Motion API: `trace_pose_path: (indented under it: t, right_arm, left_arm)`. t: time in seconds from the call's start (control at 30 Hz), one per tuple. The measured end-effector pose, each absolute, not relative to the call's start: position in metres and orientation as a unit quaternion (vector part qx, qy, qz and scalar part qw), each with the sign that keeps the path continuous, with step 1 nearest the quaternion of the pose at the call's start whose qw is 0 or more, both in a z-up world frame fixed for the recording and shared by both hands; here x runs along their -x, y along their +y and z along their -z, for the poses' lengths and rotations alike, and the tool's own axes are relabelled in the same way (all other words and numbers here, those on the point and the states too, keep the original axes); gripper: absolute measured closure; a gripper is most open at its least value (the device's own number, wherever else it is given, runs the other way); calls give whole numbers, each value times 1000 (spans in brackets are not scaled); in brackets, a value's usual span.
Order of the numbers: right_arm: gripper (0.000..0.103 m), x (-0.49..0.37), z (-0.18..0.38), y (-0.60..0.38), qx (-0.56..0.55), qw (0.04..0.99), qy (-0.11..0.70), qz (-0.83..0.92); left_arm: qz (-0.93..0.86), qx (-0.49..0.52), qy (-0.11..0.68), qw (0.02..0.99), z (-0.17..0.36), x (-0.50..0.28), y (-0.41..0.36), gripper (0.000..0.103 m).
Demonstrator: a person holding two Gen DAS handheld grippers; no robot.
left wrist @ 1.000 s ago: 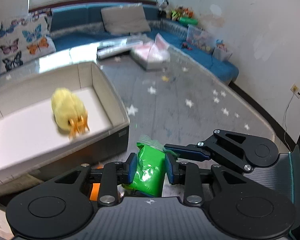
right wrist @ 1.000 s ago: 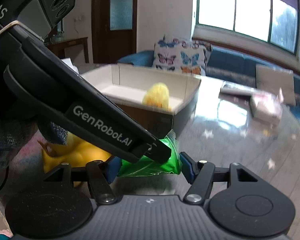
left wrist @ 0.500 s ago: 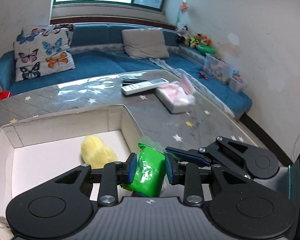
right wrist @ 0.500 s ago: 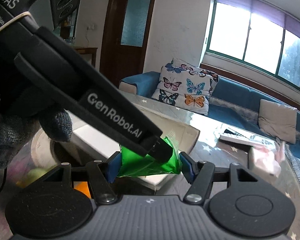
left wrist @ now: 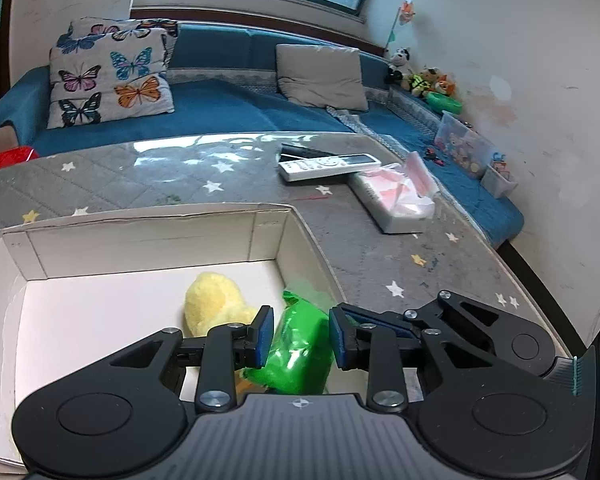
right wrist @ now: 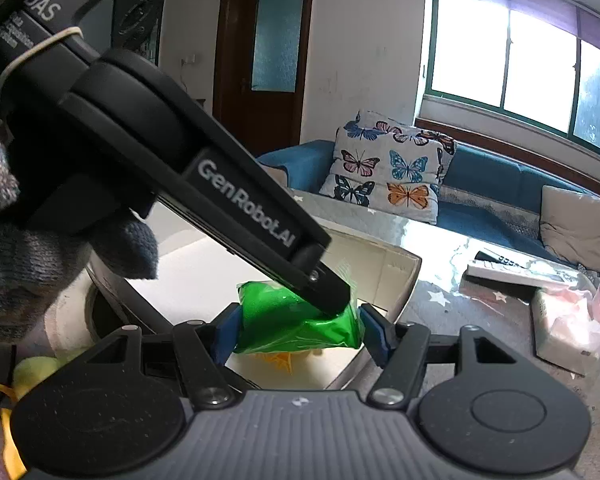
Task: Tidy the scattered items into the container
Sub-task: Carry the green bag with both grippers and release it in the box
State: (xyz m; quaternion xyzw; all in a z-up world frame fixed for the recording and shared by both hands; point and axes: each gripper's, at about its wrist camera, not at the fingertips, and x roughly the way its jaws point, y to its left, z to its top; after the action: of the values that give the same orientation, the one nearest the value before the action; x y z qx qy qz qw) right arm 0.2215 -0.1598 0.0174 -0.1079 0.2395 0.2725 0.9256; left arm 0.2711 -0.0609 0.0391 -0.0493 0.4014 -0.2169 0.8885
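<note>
Jaws of the left gripper (left wrist: 300, 336) are closing on the green packet (left wrist: 300, 350), while the right gripper (right wrist: 298, 330) is clamping the same packet (right wrist: 292, 324) end to end. Both are holding it over the white cardboard box (left wrist: 140, 240), beside the yellow plush chick (left wrist: 214, 306) lying inside.

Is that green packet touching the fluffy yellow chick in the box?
Cannot tell. In the left wrist view the green packet overlaps the yellow chick, but the left gripper hides where they would meet.
</note>
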Motion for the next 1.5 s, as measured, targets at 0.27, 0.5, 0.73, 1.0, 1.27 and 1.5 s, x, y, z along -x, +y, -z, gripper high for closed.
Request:
trace_pose_path:
  t: [0.27, 0.5, 0.73, 1.0, 1.27, 1.5]
  right_arm:
    - [38, -225, -13, -161, 104, 929, 235, -268]
    - [38, -215, -19, -163, 108, 930, 227, -268]
    - [38, -212, -17, -160, 96, 923, 247, -280]
    - [38, -219, -16, -163, 61, 917, 264, -291]
    - [37, -214, -20, -167, 56, 922, 255, -284]
    - [37, -204, -21, -166, 71, 928, 253, -263]
  left_arm:
    - [204, 51, 400, 892, -40, -266, -54, 70]
    - [201, 45, 407, 890, -35, -264, -52, 69]
    - [191, 45, 412, 890, -34, -262, -48, 69]
    - [179, 51, 416, 890, -35, -257, -40, 69]
    - [167, 57, 415, 893, -37, -249, -31, 69]
    - [161, 62, 413, 894, -39, -236, -22, 69]
